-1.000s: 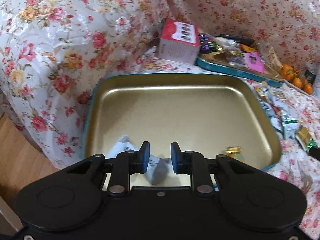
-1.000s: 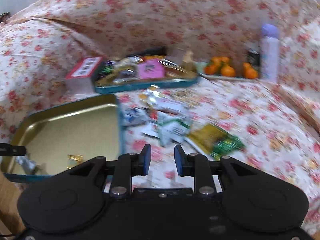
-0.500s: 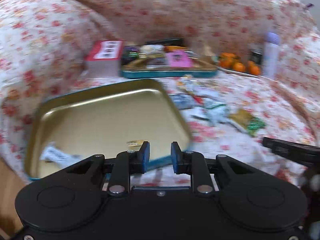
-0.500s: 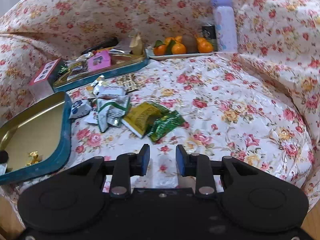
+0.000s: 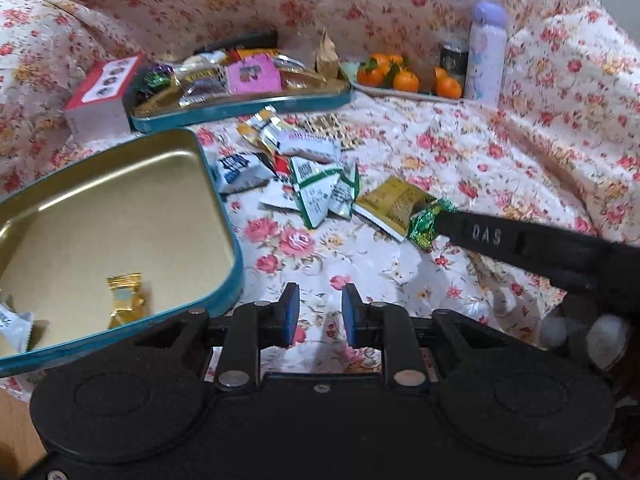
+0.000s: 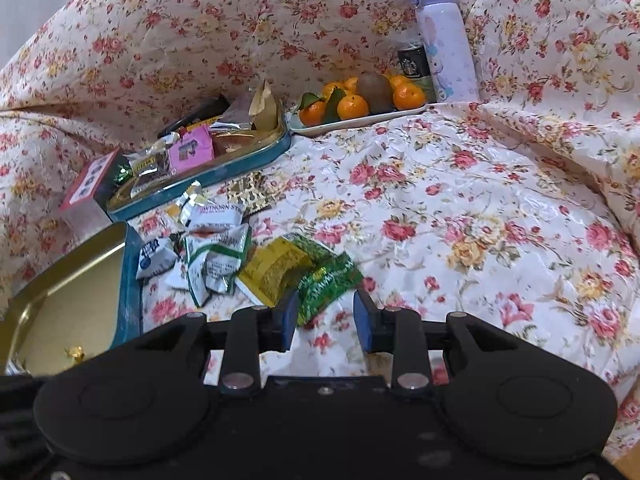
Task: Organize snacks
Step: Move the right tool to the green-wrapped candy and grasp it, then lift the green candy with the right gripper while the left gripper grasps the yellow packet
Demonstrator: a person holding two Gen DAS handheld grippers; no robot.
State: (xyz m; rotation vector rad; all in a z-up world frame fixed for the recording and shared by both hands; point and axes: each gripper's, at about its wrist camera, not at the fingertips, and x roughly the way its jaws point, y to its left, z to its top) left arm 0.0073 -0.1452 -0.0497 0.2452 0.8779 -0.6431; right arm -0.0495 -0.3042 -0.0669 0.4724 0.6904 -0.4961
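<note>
Floral cloth (image 6: 460, 200) covers the whole surface. Gold tin tray (image 5: 120, 200) with teal rim sits left, holding a gold-wrapped candy (image 5: 126, 294) and a white packet (image 5: 12, 326) at its near edge. Second teal tray (image 5: 240, 96), full of snacks, sits behind it, red-topped box (image 5: 100, 96) just beside its left end. Plate of oranges (image 6: 360, 106) and a lilac bottle (image 6: 444, 40) stand at the back. Loose snack pile (image 6: 212, 248) lies between the gold tray and the yellow packet (image 6: 276, 270). Right gripper (image 6: 326, 316) is low over the cloth, pointing forward, jaws apart, straddling the near end of the green packet (image 6: 328, 280), not closed on it. Left gripper (image 5: 316, 312) hovers just right of the gold tray's near corner, jaws apart, holding nothing.
</note>
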